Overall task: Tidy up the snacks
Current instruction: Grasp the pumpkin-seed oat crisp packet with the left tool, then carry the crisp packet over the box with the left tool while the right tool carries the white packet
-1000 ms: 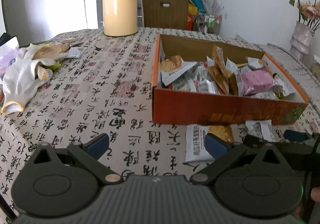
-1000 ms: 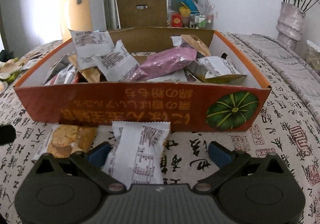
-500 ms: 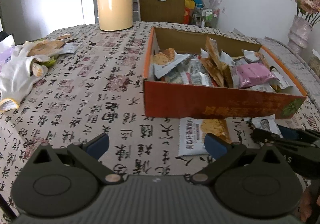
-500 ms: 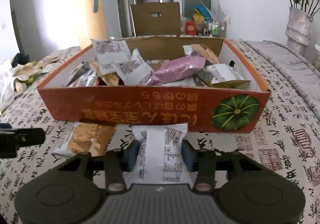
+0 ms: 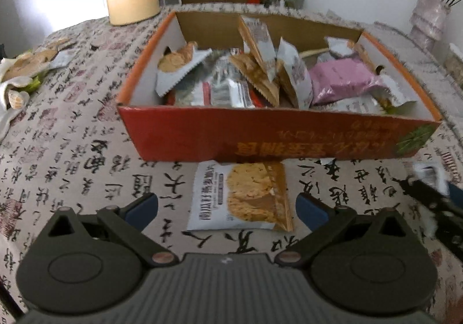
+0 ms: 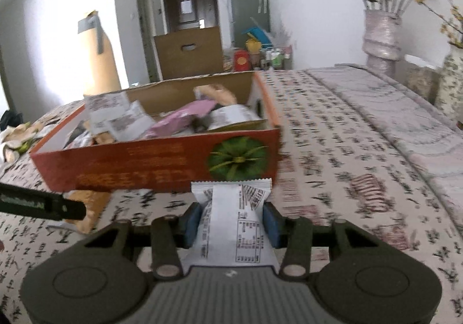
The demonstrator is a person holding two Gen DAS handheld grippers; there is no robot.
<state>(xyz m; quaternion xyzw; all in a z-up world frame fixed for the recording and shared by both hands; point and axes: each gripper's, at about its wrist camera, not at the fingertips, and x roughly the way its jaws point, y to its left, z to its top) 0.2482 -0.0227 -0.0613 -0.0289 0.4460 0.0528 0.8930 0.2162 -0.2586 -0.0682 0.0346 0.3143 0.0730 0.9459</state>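
So, snack box mostly loaded, 2 packets left to go

Orange box (image 5: 277,136) ahead of both jaws already holds a heap of snacks. Left gripper (image 5: 227,206) is spread wide around the cracker packet (image 5: 241,198) on the cloth; right gripper (image 6: 231,221) pinches a white packet (image 6: 233,217), lifted. Box's far corners hidden, packet print blurry.

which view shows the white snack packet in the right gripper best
The right wrist view: the white snack packet sits centred, pinched between the right gripper. The left wrist view shows only a blurred sliver at its right edge.
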